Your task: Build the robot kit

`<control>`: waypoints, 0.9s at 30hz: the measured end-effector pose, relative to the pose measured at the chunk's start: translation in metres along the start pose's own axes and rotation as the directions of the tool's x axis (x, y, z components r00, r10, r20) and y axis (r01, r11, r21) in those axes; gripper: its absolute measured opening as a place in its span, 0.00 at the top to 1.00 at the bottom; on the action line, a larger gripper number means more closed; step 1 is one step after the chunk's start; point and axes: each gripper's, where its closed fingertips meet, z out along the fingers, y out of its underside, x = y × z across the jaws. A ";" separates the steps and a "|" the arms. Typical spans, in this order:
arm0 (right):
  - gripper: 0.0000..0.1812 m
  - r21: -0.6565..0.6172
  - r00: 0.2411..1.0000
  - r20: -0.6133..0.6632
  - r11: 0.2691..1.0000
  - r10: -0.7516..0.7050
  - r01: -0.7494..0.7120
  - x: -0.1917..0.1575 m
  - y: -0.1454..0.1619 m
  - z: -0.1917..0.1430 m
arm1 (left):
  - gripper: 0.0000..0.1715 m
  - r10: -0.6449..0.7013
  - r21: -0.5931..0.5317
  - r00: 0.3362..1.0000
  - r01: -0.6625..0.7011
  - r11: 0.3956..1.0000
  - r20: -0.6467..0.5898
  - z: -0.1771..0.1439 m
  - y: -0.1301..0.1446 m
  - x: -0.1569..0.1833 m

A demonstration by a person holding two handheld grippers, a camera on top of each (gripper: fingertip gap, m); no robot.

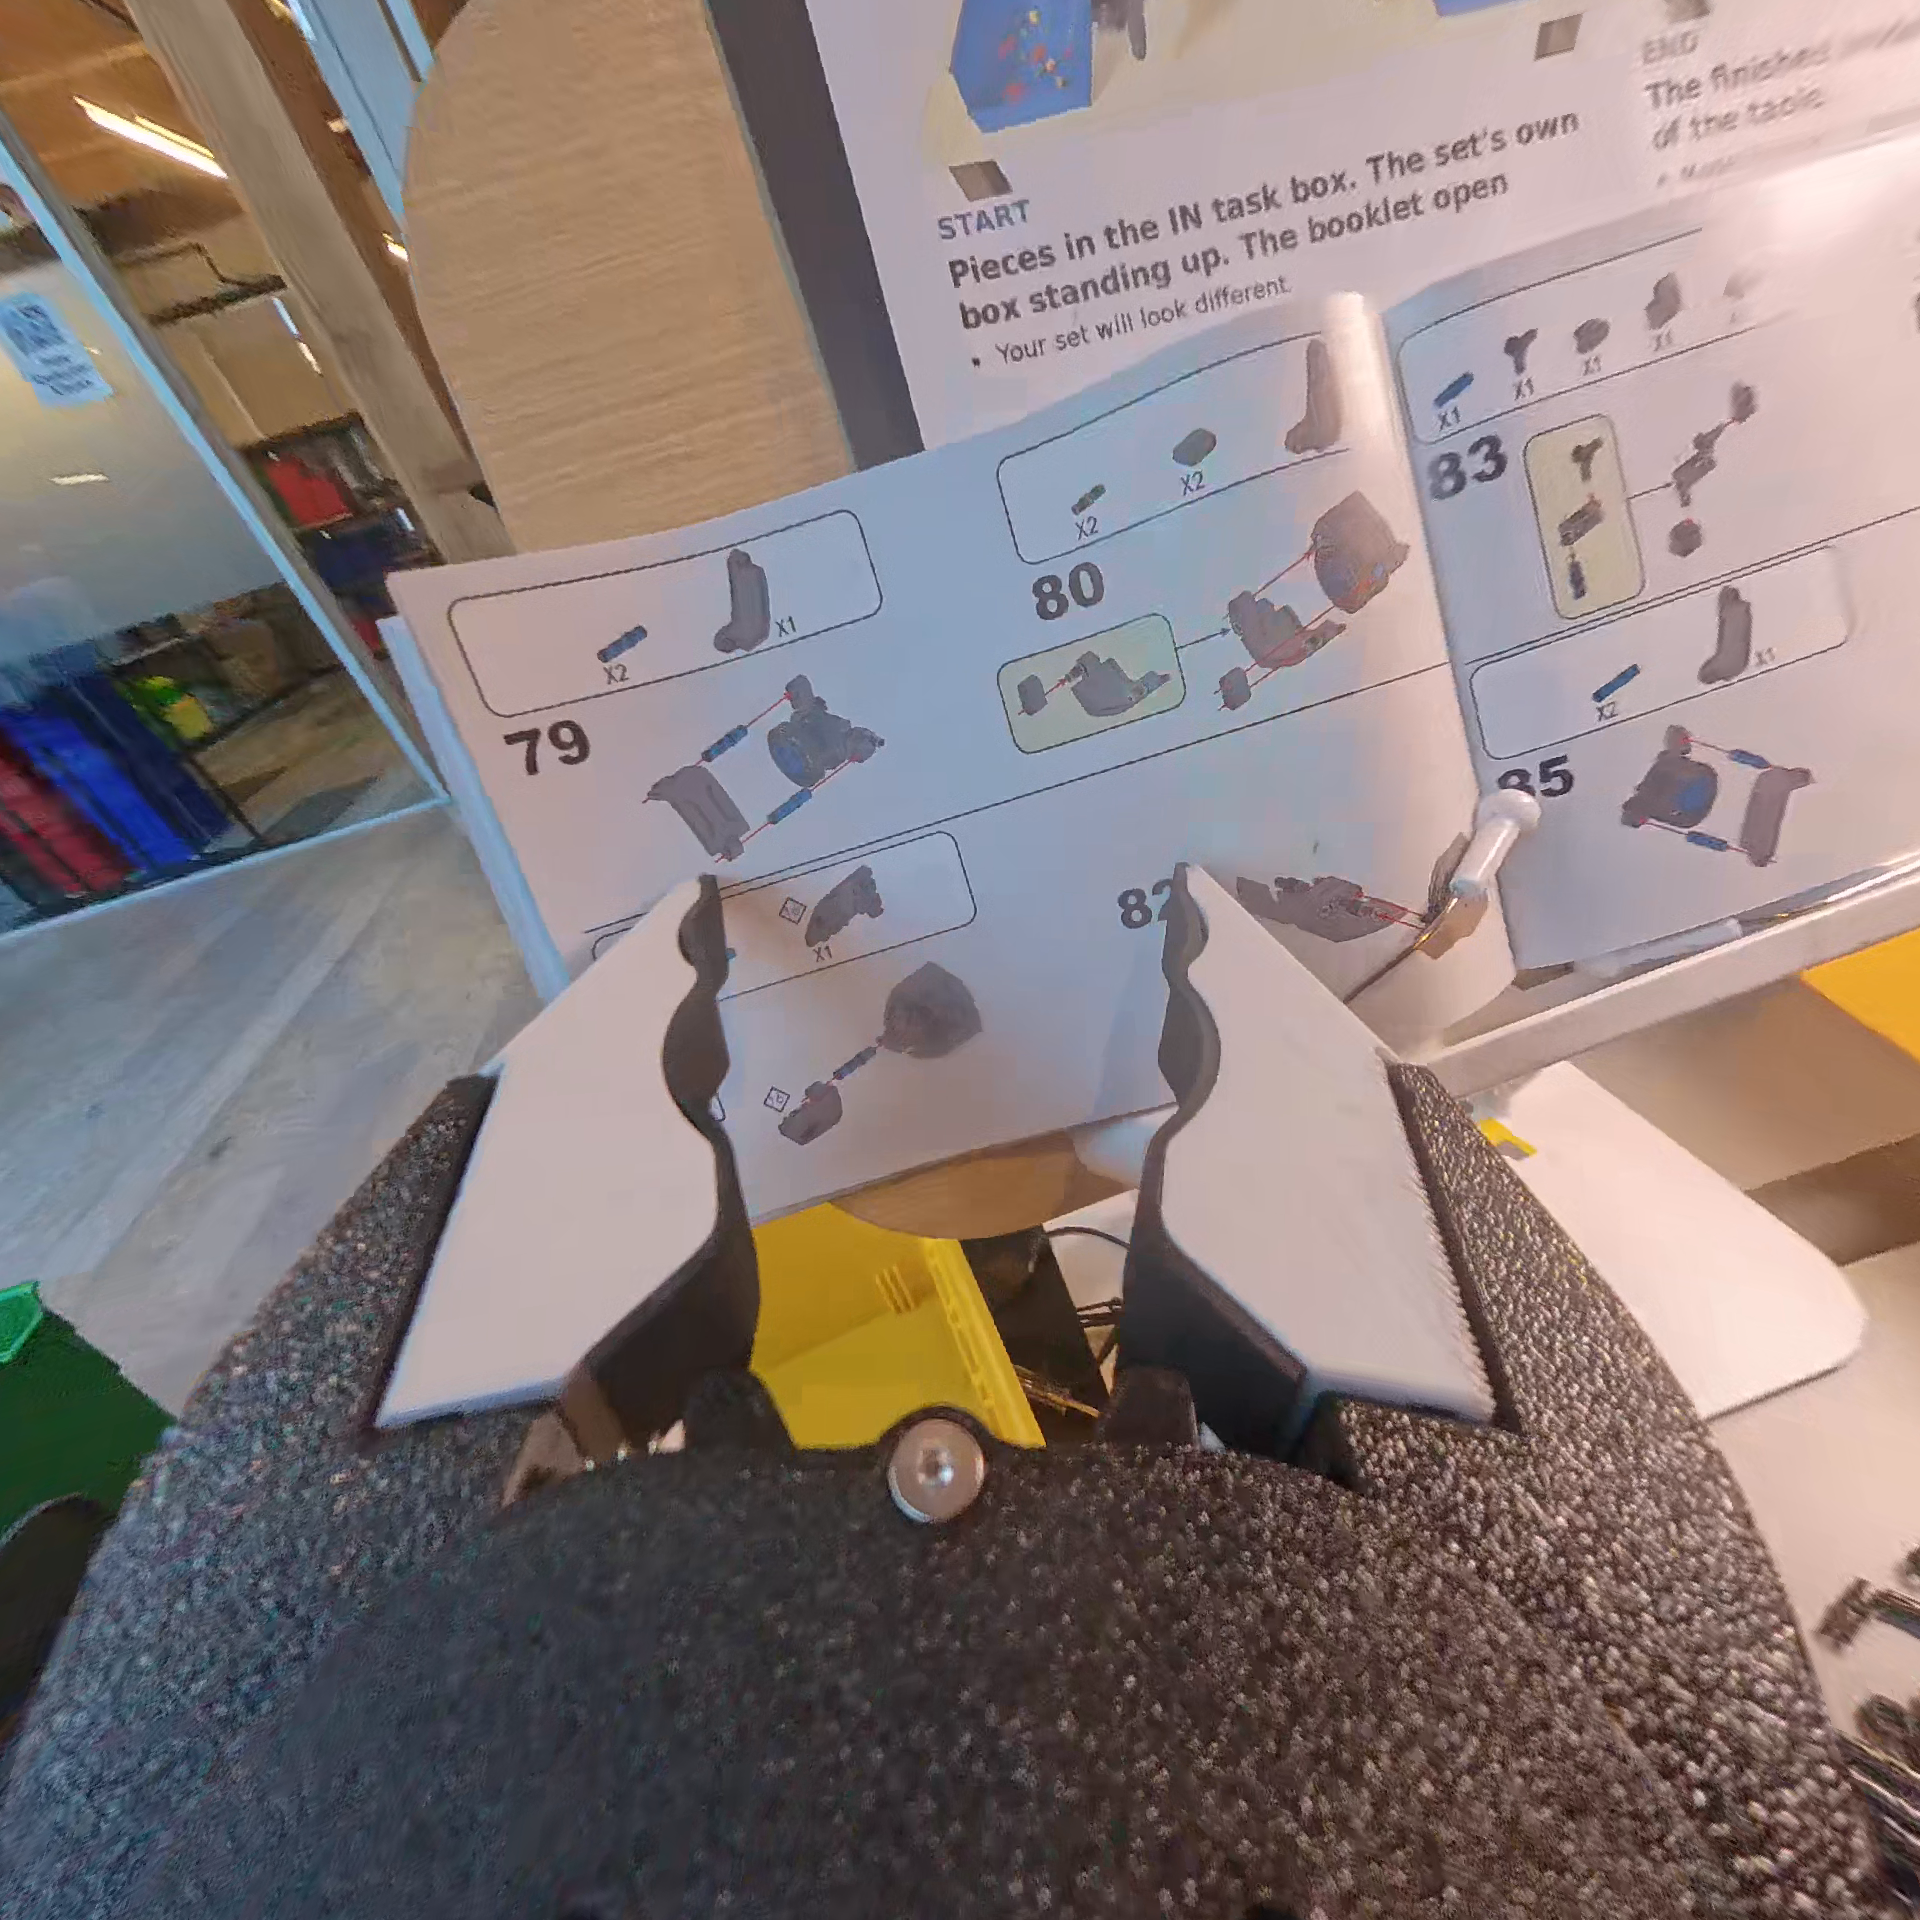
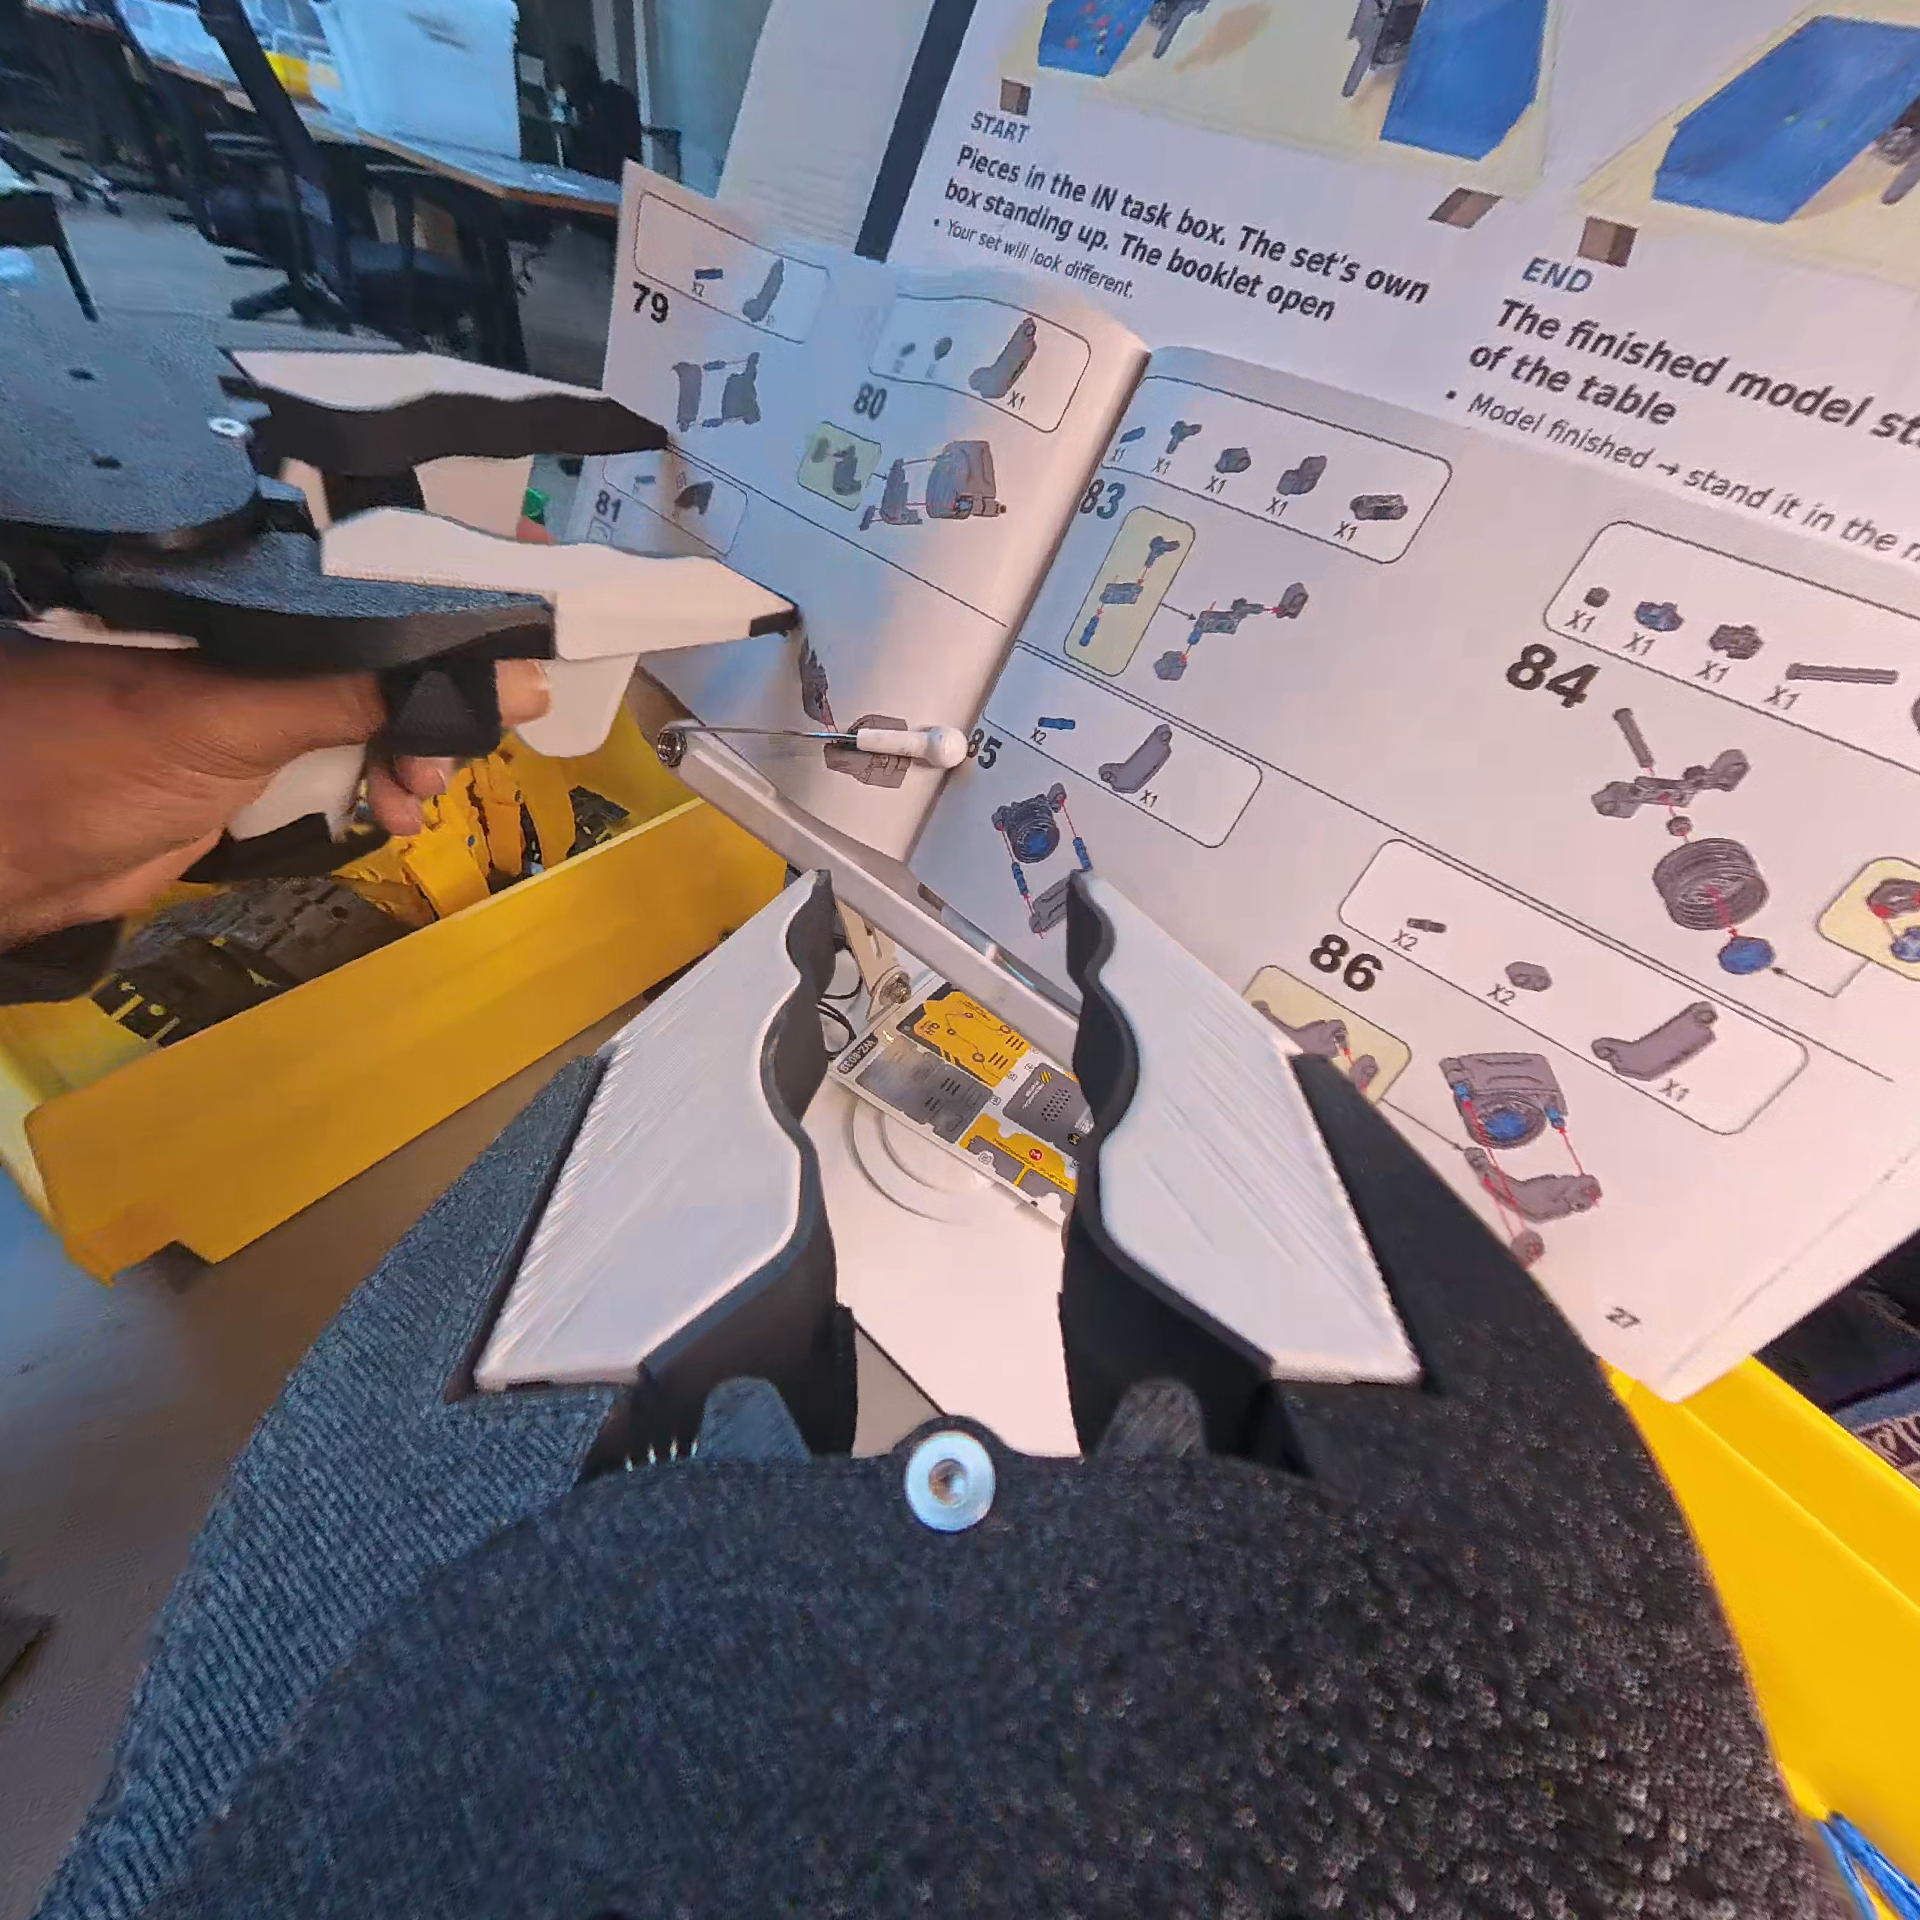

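An open instruction booklet stands on a white stand; it also shows in the right wrist view. My left gripper is open and empty, its fingertips close to or touching the lower left page. The right wrist view shows it from the side, held by a hand, both tips at that page. My right gripper is open and empty, low in front of the booklet's spine. It is above the stand's base, where a yellow-and-grey sticker sheet lies. A white-tipped wire page clip rests on the left page.
A yellow bin with yellow and black pieces sits left of the stand, seen below the page in the left wrist view. Another yellow bin is at the right. A printed poster stands behind. Small dark pieces lie on the table.
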 end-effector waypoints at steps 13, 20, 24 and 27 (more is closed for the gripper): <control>0.76 -0.013 0.994 0.091 0.998 -0.065 0.067 -0.029 0.007 0.003 | 1.00 -0.009 0.060 0.988 0.018 0.998 -0.152 -0.001 -0.027 0.050; 0.74 -0.023 0.997 0.050 0.997 -0.067 0.068 -0.030 0.011 0.008 | 0.61 -0.053 0.026 0.997 0.054 0.998 -0.050 -0.008 -0.045 0.019; 0.65 -0.022 0.993 -0.089 0.997 -0.078 0.076 0.004 0.010 0.003 | 0.35 -0.108 -0.098 0.992 0.102 0.990 -0.059 0.006 -0.009 0.017; 0.61 -0.030 0.990 -0.128 0.998 -0.060 0.056 0.017 0.013 0.003 | 0.43 -0.040 -0.048 0.999 0.040 0.998 -0.015 0.011 -0.009 0.021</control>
